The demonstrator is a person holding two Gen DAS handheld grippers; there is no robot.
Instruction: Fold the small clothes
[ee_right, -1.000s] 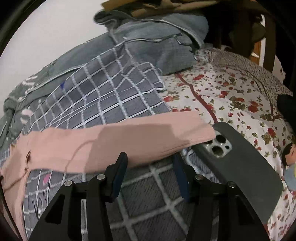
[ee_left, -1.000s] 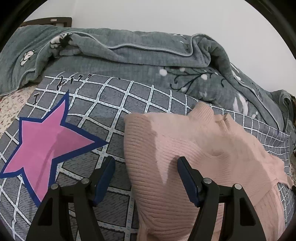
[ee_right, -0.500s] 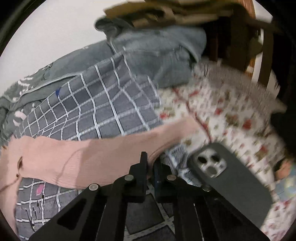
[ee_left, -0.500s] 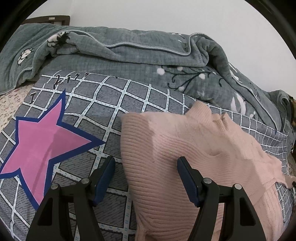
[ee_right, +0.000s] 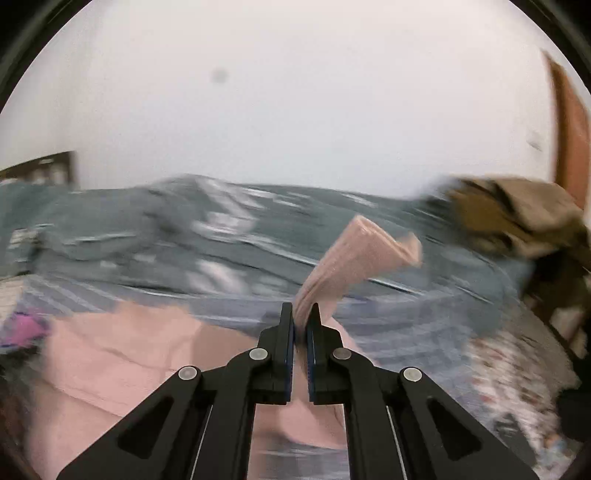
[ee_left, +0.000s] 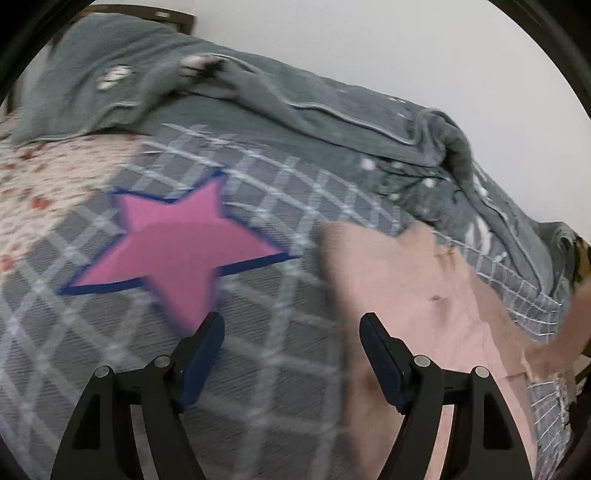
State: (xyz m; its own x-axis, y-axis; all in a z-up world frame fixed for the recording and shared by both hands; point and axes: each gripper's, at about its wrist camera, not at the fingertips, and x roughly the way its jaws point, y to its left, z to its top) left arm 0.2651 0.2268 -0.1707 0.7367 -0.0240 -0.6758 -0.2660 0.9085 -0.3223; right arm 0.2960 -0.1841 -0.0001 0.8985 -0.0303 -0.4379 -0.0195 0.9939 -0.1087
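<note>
1 ribbed pink sweater [ee_right: 354, 254] (sleeve pinched) — right gripper [ee_right: 302, 314]

Plain white wall [ee_left: 388, 55] behind the bed, evenly lit. Dark wooden headboard [ee_left: 173, 16] at upper left of left view. Rumpled grey-green quilt [ee_left: 295, 110] bunched along the wall. Grey checked cover [ee_left: 277, 314] with a pink star [ee_left: 177, 247] spread over a floral sheet [ee_left: 40, 184]. Brown cloth heap [ee_right: 517, 218] at right in right view, blurred. Orange-brown upright strip [ee_right: 570, 122] at far right edge, maybe a door, unclear.
</note>
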